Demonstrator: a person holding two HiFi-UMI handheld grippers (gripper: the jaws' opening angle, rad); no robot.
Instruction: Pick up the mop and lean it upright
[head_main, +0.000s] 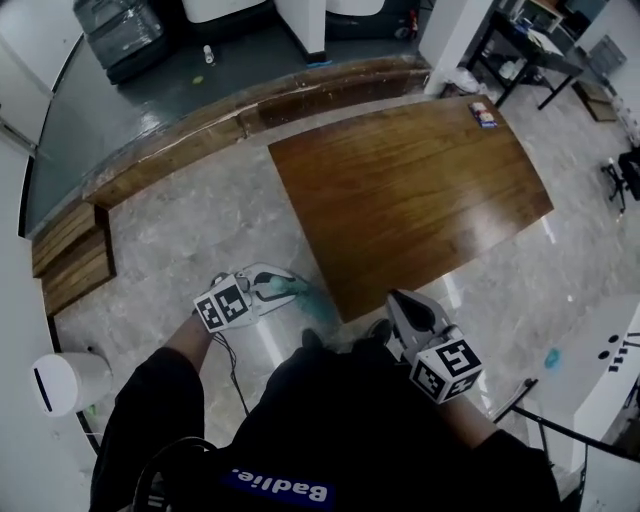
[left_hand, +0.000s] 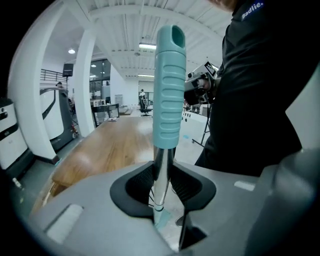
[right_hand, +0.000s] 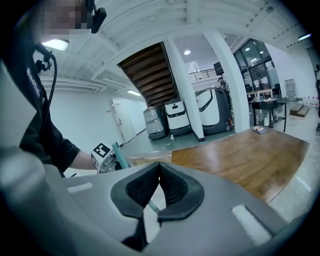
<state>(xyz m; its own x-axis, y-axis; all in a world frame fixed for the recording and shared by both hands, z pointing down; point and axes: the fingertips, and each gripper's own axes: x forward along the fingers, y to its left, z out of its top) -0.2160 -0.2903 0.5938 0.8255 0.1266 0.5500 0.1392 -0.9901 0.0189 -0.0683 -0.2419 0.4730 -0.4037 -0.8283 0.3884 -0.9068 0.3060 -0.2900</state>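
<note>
Down by my feet in the head view, the left gripper (head_main: 270, 289) has the mop (head_main: 303, 297) by its top end, just off the table (head_main: 410, 190) corner. The right gripper (head_main: 402, 305) hangs free beside it, angled the same way.

Left gripper view: jaws clamped on the metal shaft (left_hand: 161, 172) right under the teal grip (left_hand: 170, 90). I'd guess that's for control while leaning it upright.

Right gripper view: jaws closed on nothing, tilted slightly down toward the mop.

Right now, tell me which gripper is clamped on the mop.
The left gripper: its jaws pinch the mop on its metal shaft, below the teal grip. The right gripper is shut on nothing.
</note>
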